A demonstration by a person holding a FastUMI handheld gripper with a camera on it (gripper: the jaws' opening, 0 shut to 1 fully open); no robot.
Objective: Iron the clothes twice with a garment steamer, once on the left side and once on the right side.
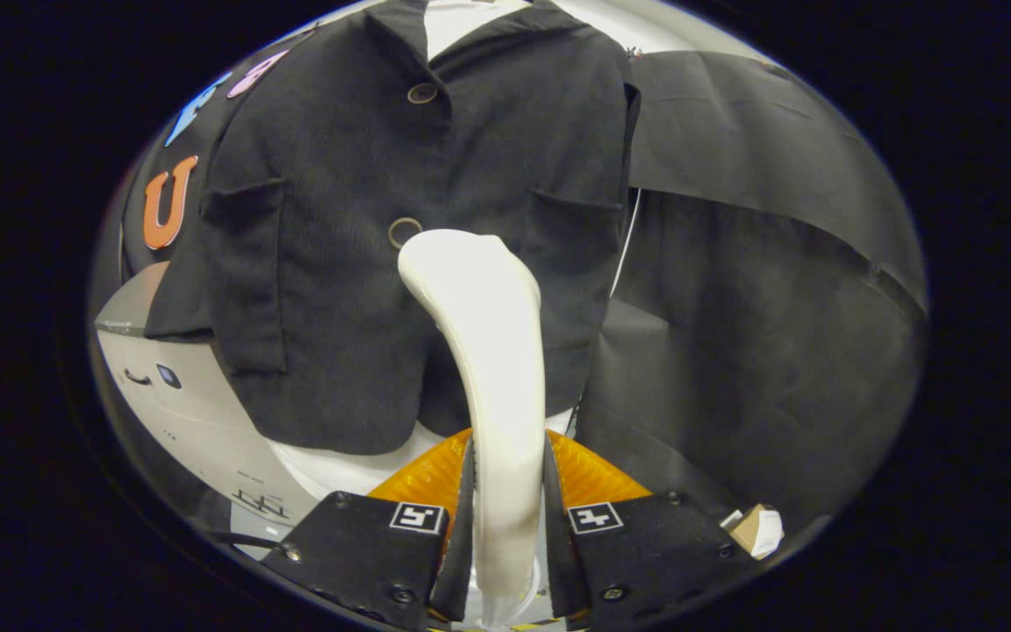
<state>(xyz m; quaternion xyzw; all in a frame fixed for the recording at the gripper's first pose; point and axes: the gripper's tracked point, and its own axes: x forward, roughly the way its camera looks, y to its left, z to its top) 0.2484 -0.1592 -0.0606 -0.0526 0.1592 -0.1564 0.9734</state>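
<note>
fingers [462, 518] of your gripper [510, 518] are closed in on the handle of the white garment steamer [488, 351], one pressing each side of it, with no gap showing between them and the handle. you have the gripper pointed straight at the front of the clothes, level, with the steamer rising from between the fingers and curving forward so its rounded head sits up near the lower button [404, 232] of the black jacket [400, 237].

you can see the jacket hanging on a white form [462, 17], buttoned down the middle with an upper button [422, 92] near the collar, and a flap pocket on each side of the chest. whether the steamer head touches the cloth or hangs just in front of it, you cannot tell from here. the head lies close to the jacket's centre line, a little toward the side of the pocket flap [576, 206] beside the black wall cloth [777, 263].

beyond the fingers, under the jacket hem, an orange ribbed piece [422, 474] shows on both sides of the handle. a white box with printed marks [181, 404] sits below the jacket's other sleeve, and a small cardboard scrap [756, 529] lies beside the far finger.
</note>
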